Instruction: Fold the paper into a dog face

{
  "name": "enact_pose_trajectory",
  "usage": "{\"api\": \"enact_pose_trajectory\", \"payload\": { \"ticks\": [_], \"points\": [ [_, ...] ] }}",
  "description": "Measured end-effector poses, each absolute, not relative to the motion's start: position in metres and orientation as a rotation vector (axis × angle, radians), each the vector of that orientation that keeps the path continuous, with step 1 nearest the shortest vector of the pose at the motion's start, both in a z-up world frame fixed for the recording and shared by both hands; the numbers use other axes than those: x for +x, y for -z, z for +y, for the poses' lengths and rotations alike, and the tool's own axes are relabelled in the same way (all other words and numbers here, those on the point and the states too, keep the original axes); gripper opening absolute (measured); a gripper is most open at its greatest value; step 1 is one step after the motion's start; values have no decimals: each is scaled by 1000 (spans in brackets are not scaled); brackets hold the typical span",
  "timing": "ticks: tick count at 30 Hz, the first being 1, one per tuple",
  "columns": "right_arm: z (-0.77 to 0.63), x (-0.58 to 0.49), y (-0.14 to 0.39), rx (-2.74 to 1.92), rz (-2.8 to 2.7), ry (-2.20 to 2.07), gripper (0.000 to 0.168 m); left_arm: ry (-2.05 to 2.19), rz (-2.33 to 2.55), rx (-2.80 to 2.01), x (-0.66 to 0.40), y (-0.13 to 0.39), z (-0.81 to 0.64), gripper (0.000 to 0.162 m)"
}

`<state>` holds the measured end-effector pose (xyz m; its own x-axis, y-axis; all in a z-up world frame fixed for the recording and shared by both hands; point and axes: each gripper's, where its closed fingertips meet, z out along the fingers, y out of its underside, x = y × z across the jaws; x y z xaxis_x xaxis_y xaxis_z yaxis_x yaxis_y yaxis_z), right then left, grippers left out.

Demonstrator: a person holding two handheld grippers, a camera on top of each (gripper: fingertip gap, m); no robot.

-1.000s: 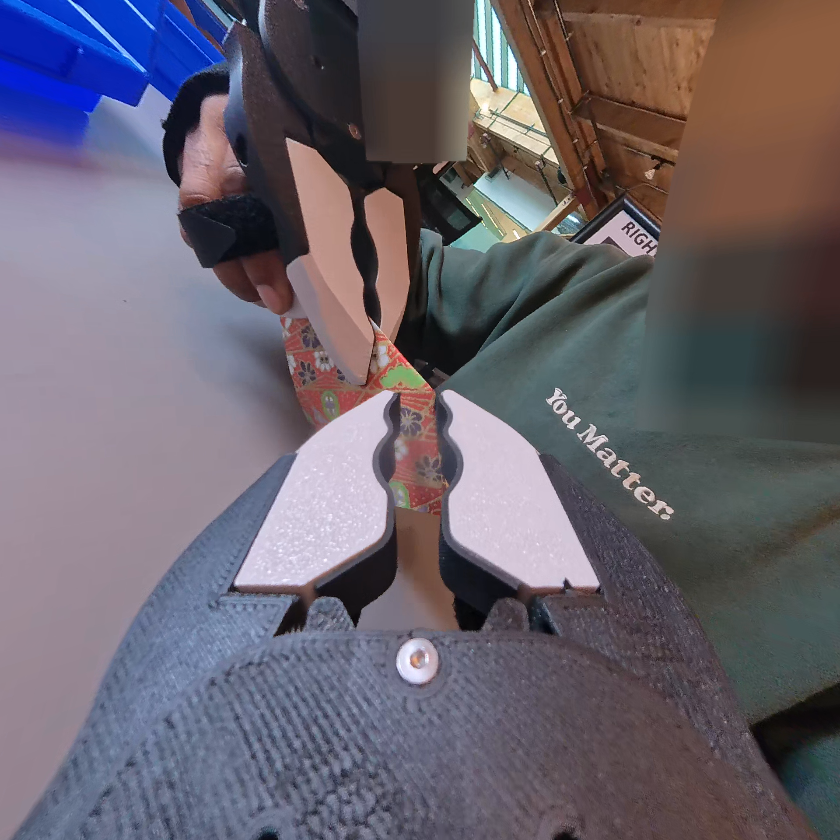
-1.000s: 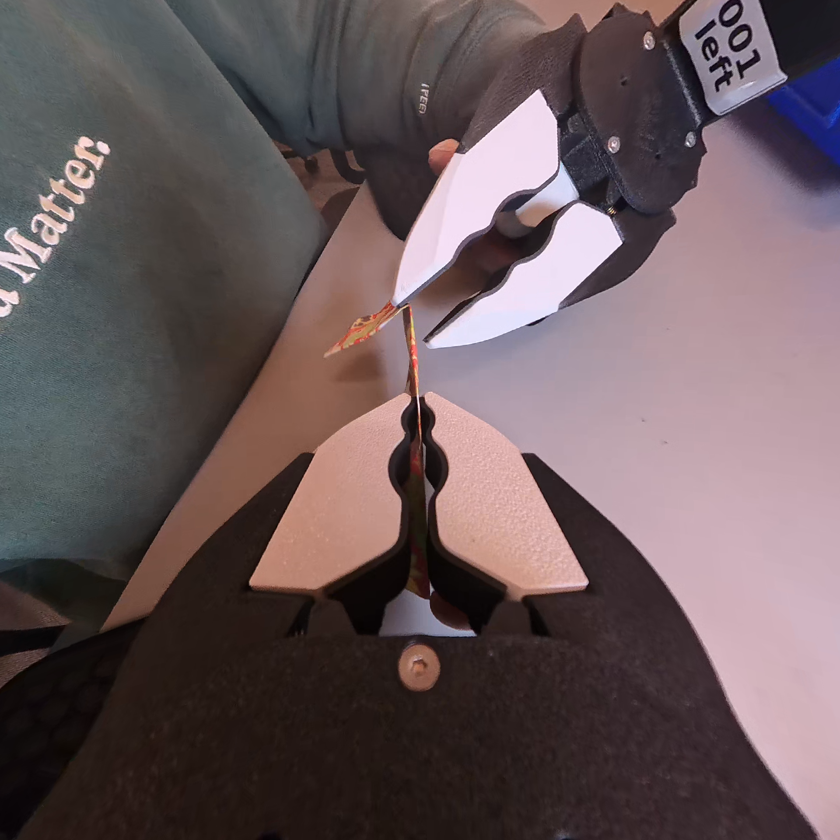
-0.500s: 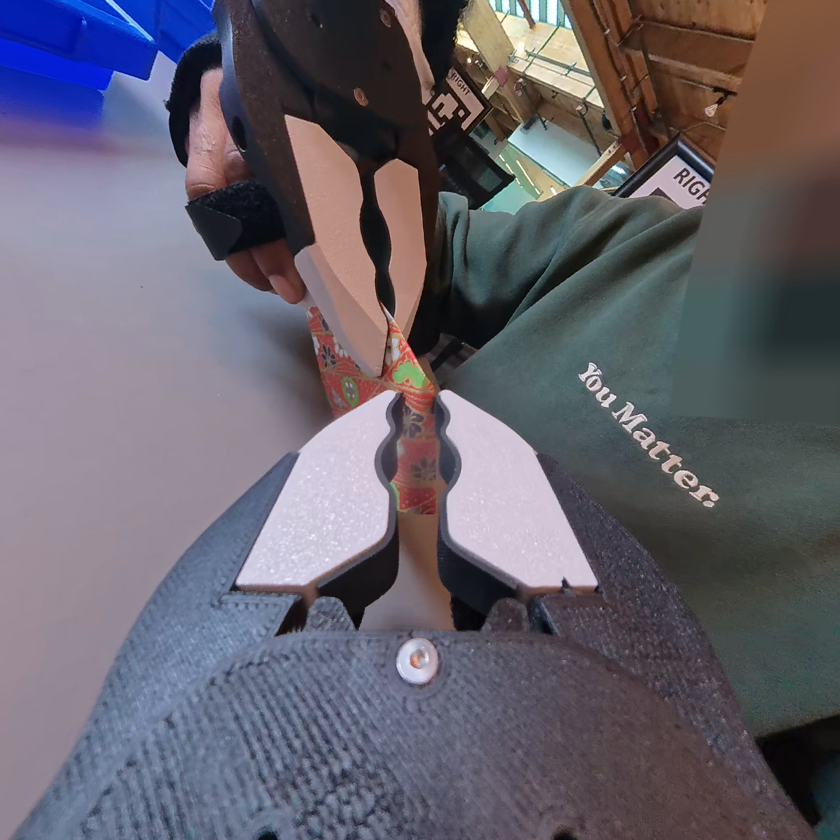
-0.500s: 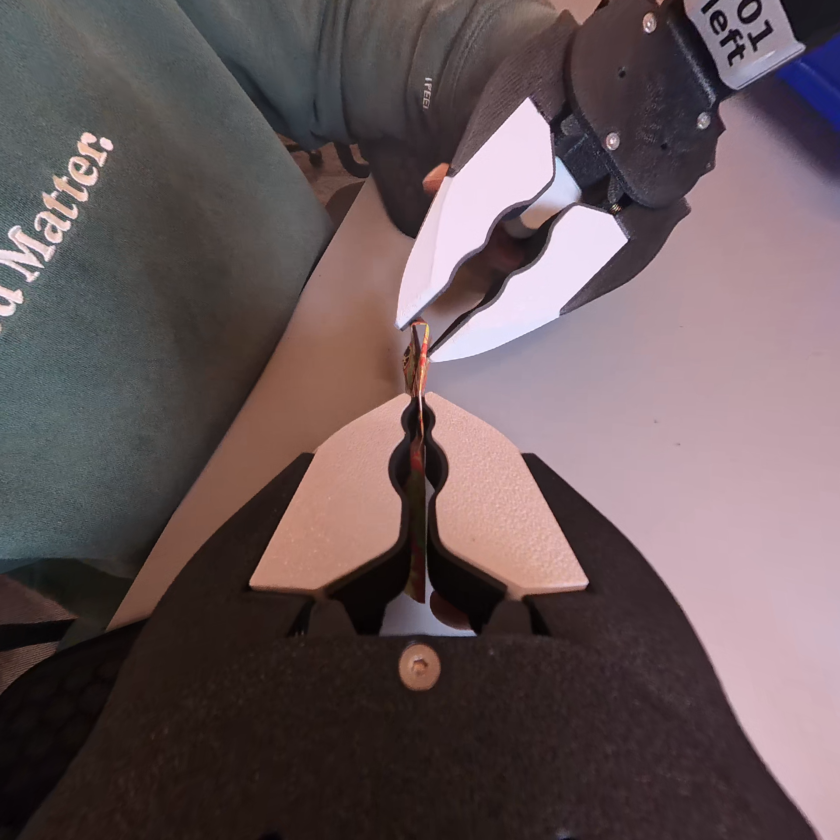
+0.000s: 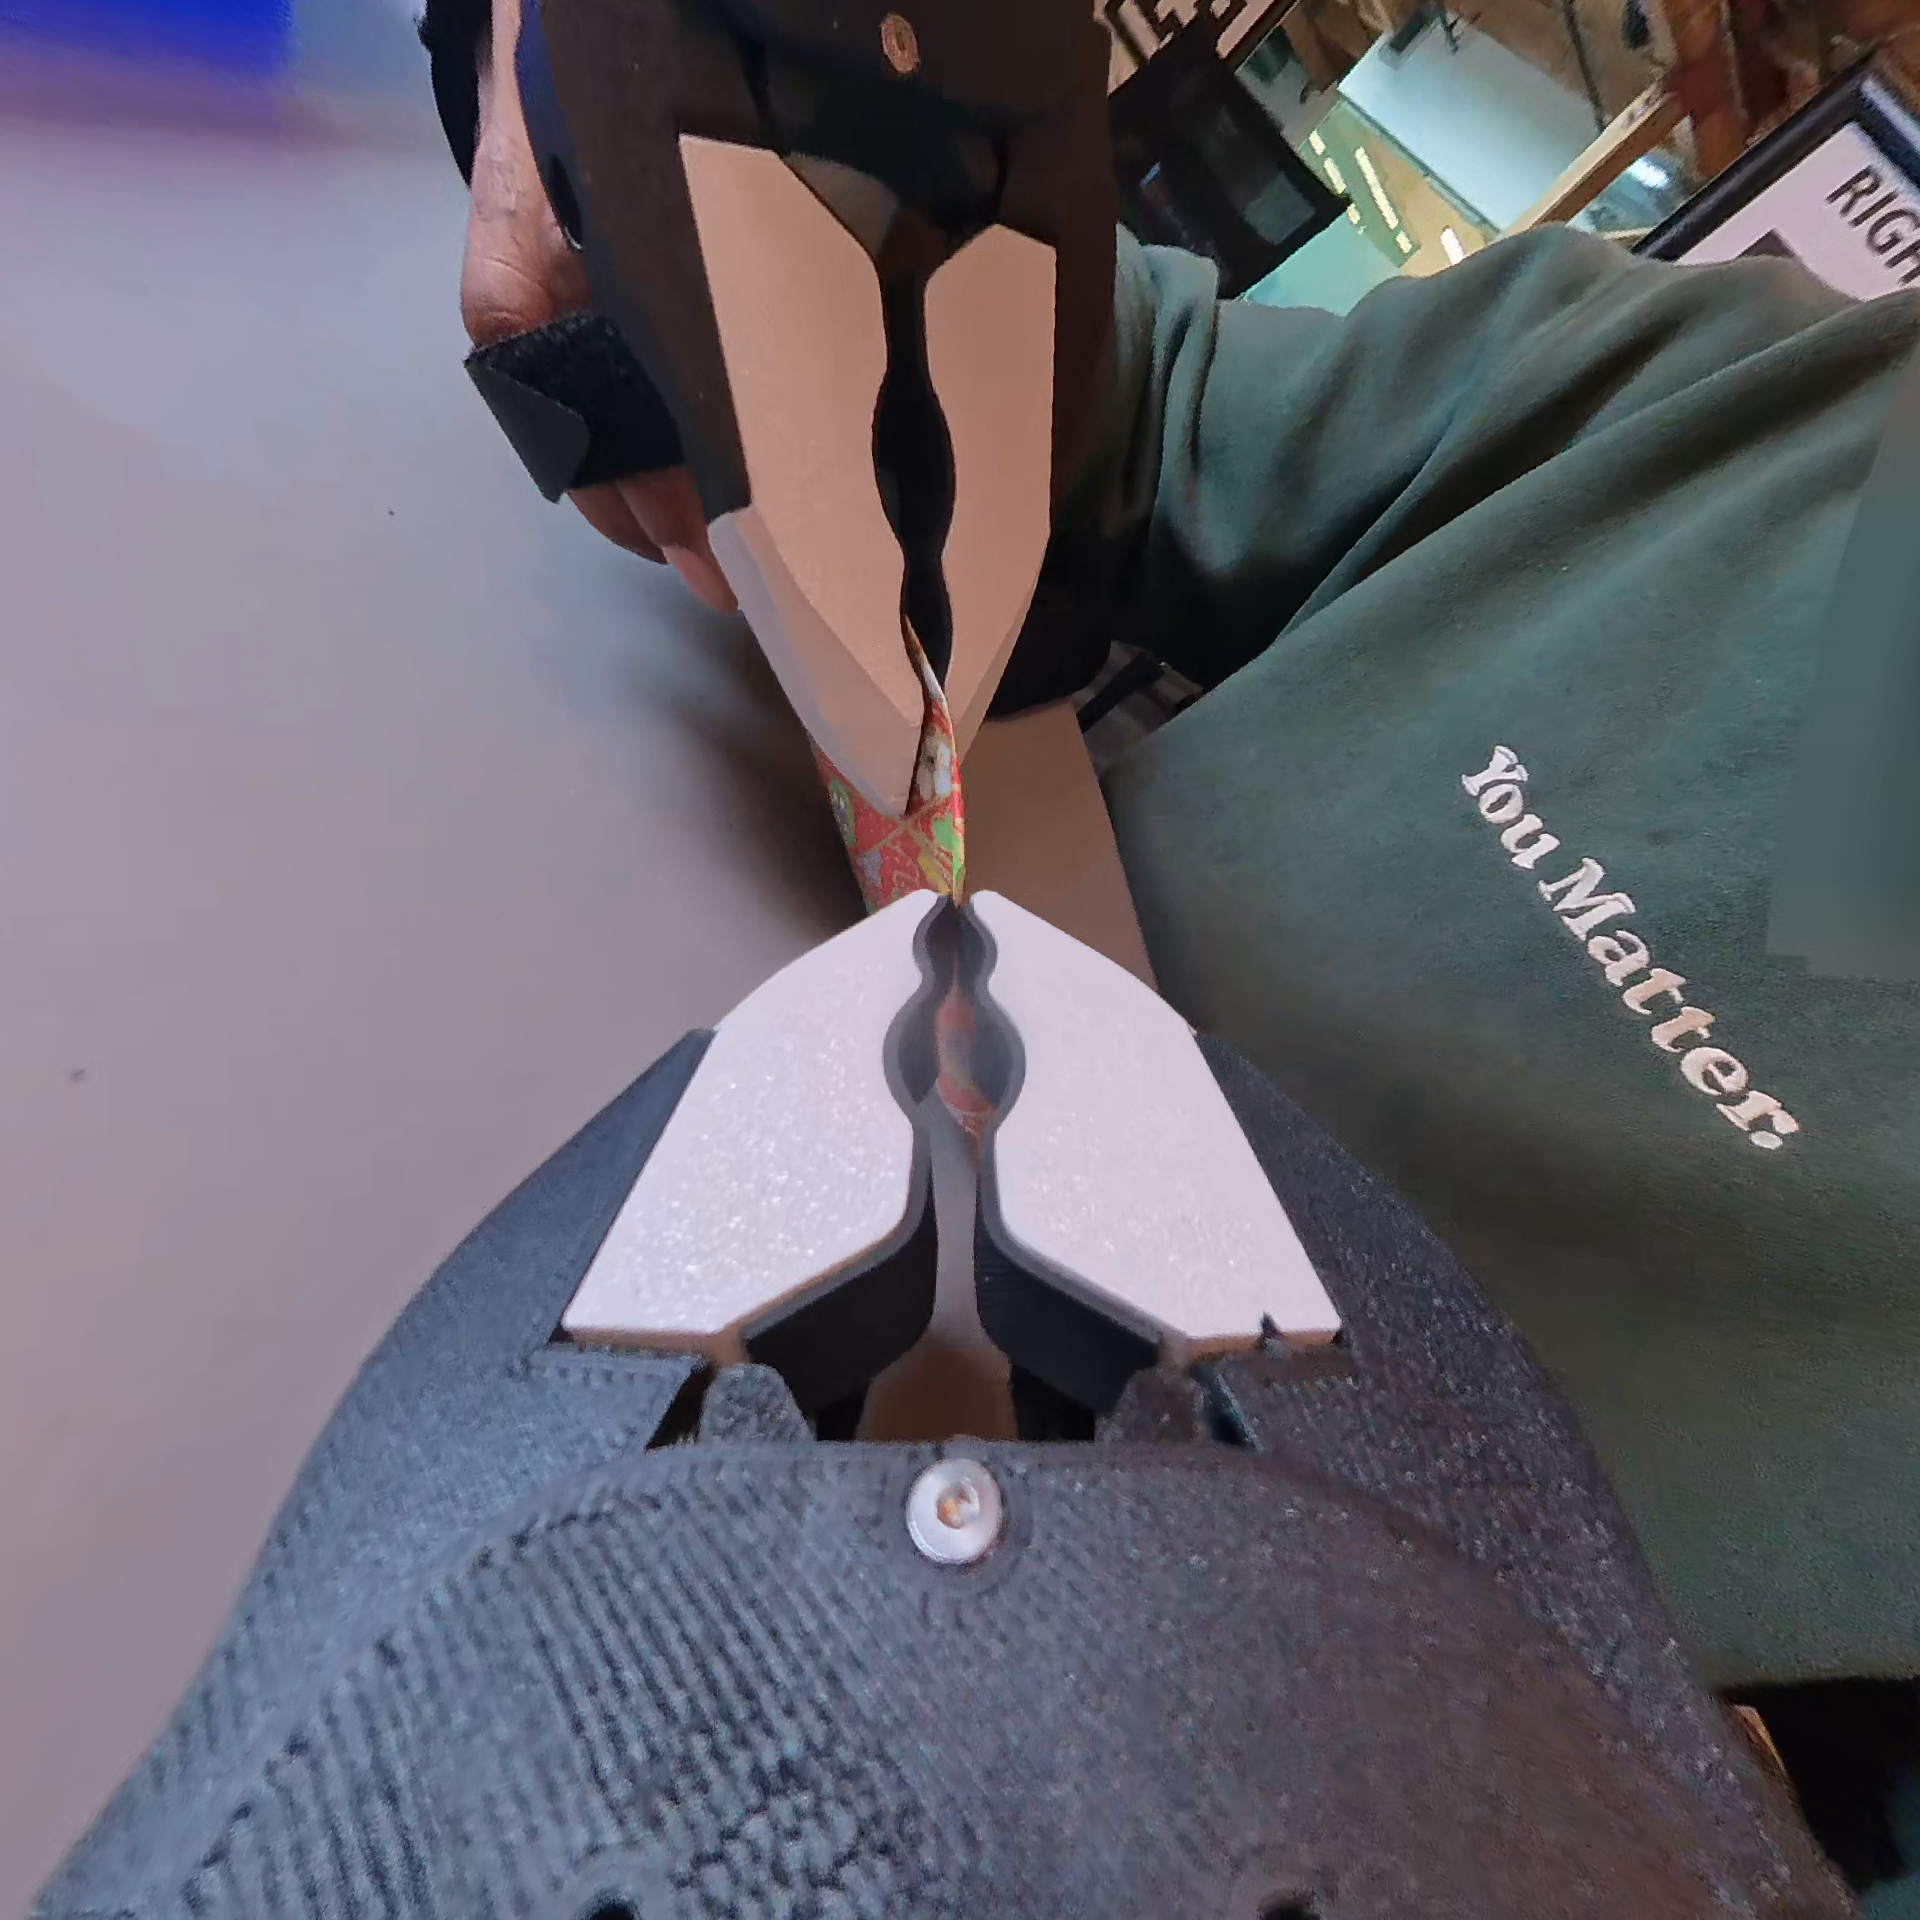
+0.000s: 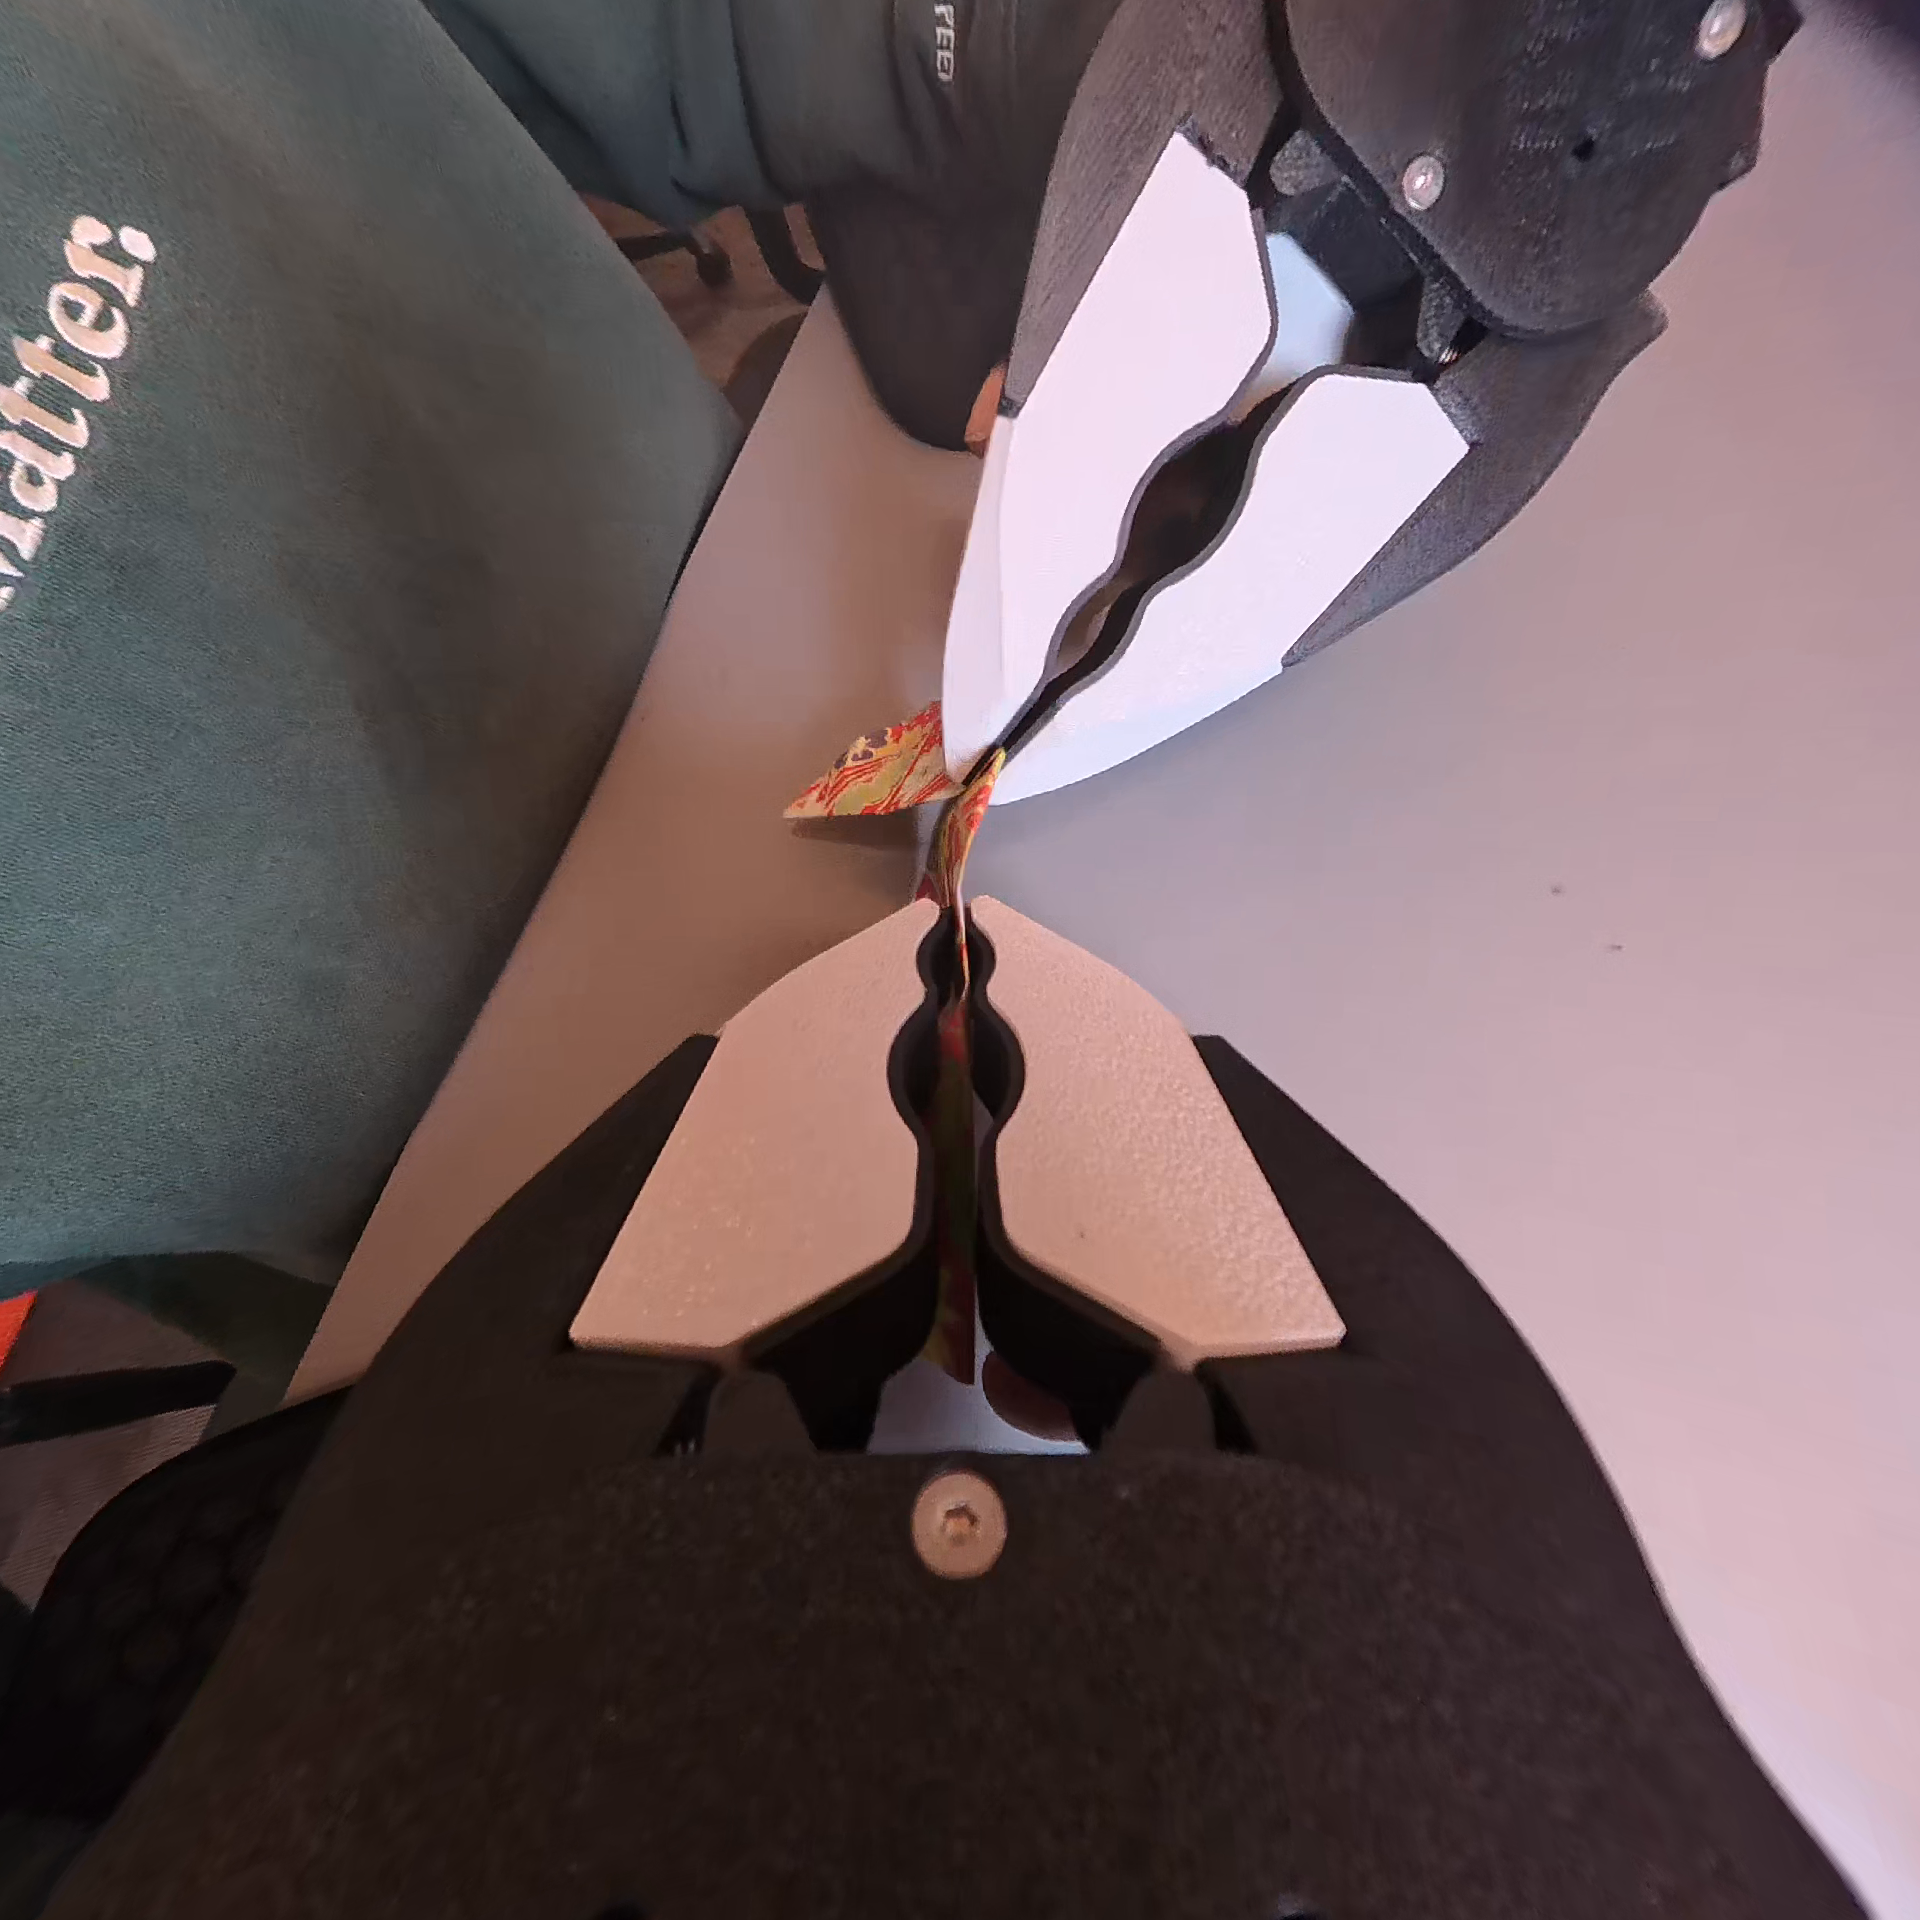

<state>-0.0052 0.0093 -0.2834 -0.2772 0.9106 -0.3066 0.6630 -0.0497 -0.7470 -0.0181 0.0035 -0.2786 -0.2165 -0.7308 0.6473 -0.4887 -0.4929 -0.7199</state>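
A small folded sheet of red patterned paper (image 5: 899,836) with green and floral print is held in the air just above the grey table. My left gripper (image 5: 951,906) is shut on one end of it. My right gripper (image 6: 956,909) is shut on the other end, with the paper running edge-on between its fingers. In the left wrist view the right gripper (image 5: 928,758) points down at mine, tip to tip. In the right wrist view the left gripper (image 6: 982,769) pinches the paper, and a pointed flap (image 6: 883,769) sticks out to the left.
The grey table (image 6: 1455,1039) stretches to the right and away. Its near edge (image 6: 644,831) runs along the person's green sweatshirt (image 6: 260,727), very close to both grippers. A blurred blue bin (image 5: 135,42) shows far off at the top left. The tips of both grippers are at nearly the same place.
My left gripper was open around the paper and has shut on it. The two grippers have come closer, tip to tip, and the paper has turned edge-on.
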Motion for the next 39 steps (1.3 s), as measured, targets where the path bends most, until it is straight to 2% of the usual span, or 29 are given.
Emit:
{"api": "enact_pose_trajectory", "payload": {
  "ticks": [7,11,14,17,19,39],
  "points": [
    [11,-3,293,-1723,-1966,-1202,0,1621,1536,-1934,-18,292,5,0],
    [18,-7,288,-1729,-1907,-1175,12,1551,1567,-1958,-16,299,5,0],
    [17,-13,288,-1727,-1906,-1150,14,1499,1577,-1954,-12,299,7,0],
    [14,-18,292,-1744,-1911,-1153,11,1454,1596,-1955,-10,300,7,1],
    [15,-18,294,-1759,-1907,-1162,1,1436,1595,-1958,-9,302,7,1],
    [19,-15,285,-1760,-1812,-1324,0,1425,1523,-1889,-9,292,13,1]
  ]
}}
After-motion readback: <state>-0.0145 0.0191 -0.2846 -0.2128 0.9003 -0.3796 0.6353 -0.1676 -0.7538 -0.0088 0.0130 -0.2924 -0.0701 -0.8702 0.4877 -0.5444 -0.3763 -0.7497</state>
